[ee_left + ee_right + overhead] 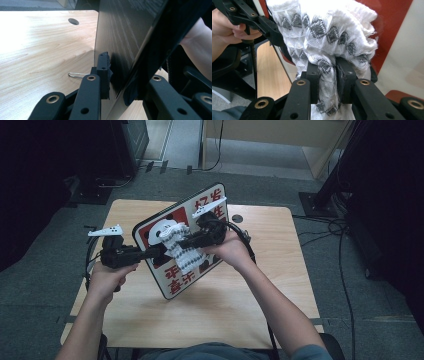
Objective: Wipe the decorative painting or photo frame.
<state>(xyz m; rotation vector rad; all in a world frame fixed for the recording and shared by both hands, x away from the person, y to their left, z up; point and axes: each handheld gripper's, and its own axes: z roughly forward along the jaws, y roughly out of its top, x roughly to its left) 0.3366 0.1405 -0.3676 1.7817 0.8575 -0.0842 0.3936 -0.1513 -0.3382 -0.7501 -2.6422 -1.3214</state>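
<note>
Risk: sign board point(172, 280) is held tilted off the desk point(260, 285) only by the left claw point(117, 80) clenched on its edge; wiping pressure could twist it loose. Right claw point(328, 82) is clamped on the cloth point(324, 32), centre frame against the board's face. Cloth: white, grey zigzag weave, bunched, frayed edge.
</note>
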